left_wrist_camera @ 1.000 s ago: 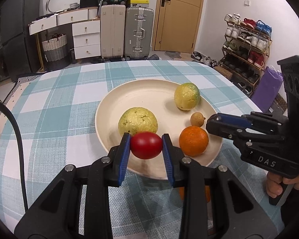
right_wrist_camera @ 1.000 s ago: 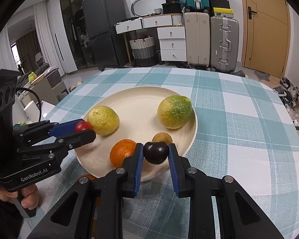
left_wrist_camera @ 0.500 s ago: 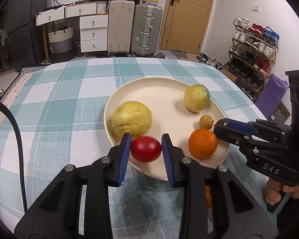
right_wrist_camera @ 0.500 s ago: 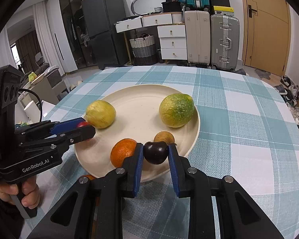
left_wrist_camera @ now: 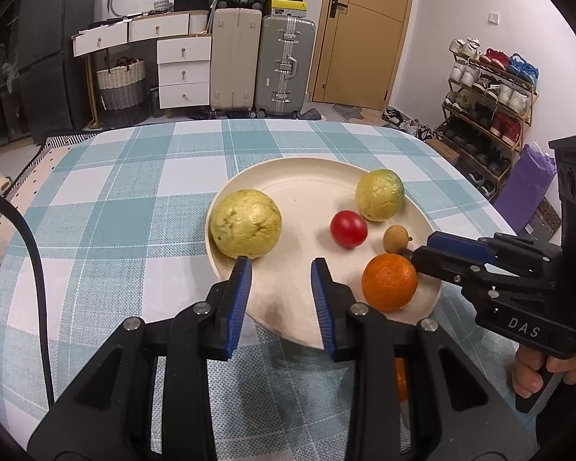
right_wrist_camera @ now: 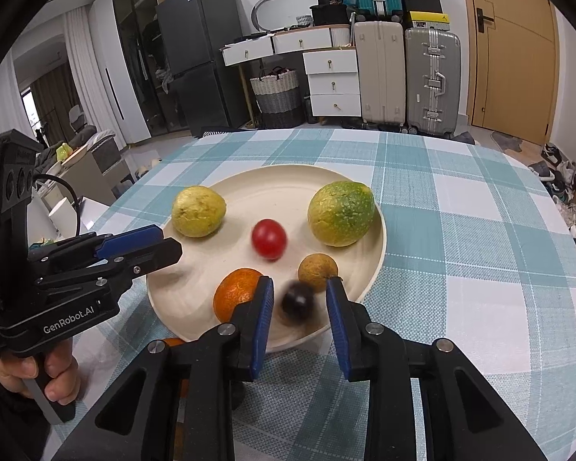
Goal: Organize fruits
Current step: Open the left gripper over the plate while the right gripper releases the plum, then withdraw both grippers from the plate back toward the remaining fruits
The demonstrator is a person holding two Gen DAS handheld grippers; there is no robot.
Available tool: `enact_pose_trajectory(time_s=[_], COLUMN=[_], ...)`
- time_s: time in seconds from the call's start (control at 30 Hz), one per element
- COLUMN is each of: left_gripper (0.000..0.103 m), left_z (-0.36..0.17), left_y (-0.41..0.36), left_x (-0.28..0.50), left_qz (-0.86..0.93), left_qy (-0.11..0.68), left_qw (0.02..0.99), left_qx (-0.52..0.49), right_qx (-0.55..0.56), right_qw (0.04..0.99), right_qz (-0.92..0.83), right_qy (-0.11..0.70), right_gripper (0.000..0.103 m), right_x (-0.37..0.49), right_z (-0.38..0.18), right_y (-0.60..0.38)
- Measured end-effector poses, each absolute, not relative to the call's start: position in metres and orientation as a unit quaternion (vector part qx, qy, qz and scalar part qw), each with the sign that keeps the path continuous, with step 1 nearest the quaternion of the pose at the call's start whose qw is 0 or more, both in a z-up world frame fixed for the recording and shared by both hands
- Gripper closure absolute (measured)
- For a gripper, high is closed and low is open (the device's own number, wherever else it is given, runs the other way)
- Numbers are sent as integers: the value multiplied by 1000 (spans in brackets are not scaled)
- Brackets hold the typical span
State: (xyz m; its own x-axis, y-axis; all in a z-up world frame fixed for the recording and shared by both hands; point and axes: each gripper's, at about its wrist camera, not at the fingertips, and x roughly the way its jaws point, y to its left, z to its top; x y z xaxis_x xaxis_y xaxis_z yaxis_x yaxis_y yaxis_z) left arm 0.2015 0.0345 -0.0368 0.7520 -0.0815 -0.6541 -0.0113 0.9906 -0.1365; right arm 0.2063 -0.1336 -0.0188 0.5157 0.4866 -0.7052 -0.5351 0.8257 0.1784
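Here the left gripper (left_wrist_camera: 280, 265) has its jaws apart with nothing between them, the tips over the near edge of the plate (left_wrist_camera: 303, 192). The right gripper (right_wrist_camera: 299, 281) has just been opening its jaws; a dark fruit (right_wrist_camera: 297, 299) sits in the gap, blurred and clear of both pads, just above the plate's near rim. A tomato (left_wrist_camera: 348, 228) lies loose near the plate's middle, also a little blurred in the right wrist view. Just right of the dark fruit, on the plate, is a small brown fruit (right_wrist_camera: 318, 272), and just left of it an orange (right_wrist_camera: 236, 294), partly behind the right gripper's left finger. A bumpy yellow fruit (left_wrist_camera: 245, 223) rests at the plate's left edge, close to the left gripper's left fingertip. A yellow-green fruit (left_wrist_camera: 380, 194) sits at the plate's far right, beside the tomato. A second orange (left_wrist_camera: 400, 378) shows off the plate, near its front rim, mostly hidden behind the left gripper. The plate stands on a table (left_wrist_camera: 115, 211) with a teal and white check cloth. A hand (left_wrist_camera: 533, 372) holds the right gripper's grip at the plate's right, and another hand (right_wrist_camera: 46, 380) holds the left gripper's at the plate's left.
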Motion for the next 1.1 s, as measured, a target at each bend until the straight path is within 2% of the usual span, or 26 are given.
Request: enact_pose_trajectory(time_s=[0.2, 0.27, 0.33, 0.4, 0.47, 0.6, 0.63, 0.73, 0.8, 0.87, 1.1], left_gripper=[72, 60, 56, 52, 40, 30, 21, 18, 13, 1, 1], left_z=[-35, -36, -36, -35, -33, -28, -27, -19, -15, -9, 7], left_y=[34, 33, 33, 33, 33, 35, 35, 34, 33, 33, 33], left_x=[199, 199, 197, 194, 191, 180, 177, 165, 157, 146, 106], left_qz=[-19, -20, -23, -23, -21, -17, -15, -10, -1, 9, 12], left_qy=[346, 351, 350, 344, 339, 328, 325, 309, 303, 294, 269], left_qw=[936, 934, 934, 937, 938, 942, 943, 949, 952, 955, 962], left_qx=[-61, -59, -61, -61, -61, -64, -65, -59, -50, -47, -40], right_qx=[-32, -32, -36, -39, -40, -32, -29, -28, -32, -34, -30], right_qw=[874, 874, 873, 874, 878, 882, 882, 886, 890, 890, 893], right_qz=[302, 303, 302, 301, 301, 301, 301, 298, 294, 297, 298], right_qy=[378, 379, 382, 379, 371, 362, 361, 355, 346, 344, 336], right_gripper=[55, 54, 50, 40, 30, 16, 15, 1, 0, 0, 0], right_x=[201, 200, 199, 198, 195, 191, 190, 184, 178, 171, 137], right_z=[-14, -14, -15, -15, -12, -7, -5, 0, 5, 9, 23], right_y=[-134, -133, -132, -131, -132, -136, -137, -140, -141, -144, -155])
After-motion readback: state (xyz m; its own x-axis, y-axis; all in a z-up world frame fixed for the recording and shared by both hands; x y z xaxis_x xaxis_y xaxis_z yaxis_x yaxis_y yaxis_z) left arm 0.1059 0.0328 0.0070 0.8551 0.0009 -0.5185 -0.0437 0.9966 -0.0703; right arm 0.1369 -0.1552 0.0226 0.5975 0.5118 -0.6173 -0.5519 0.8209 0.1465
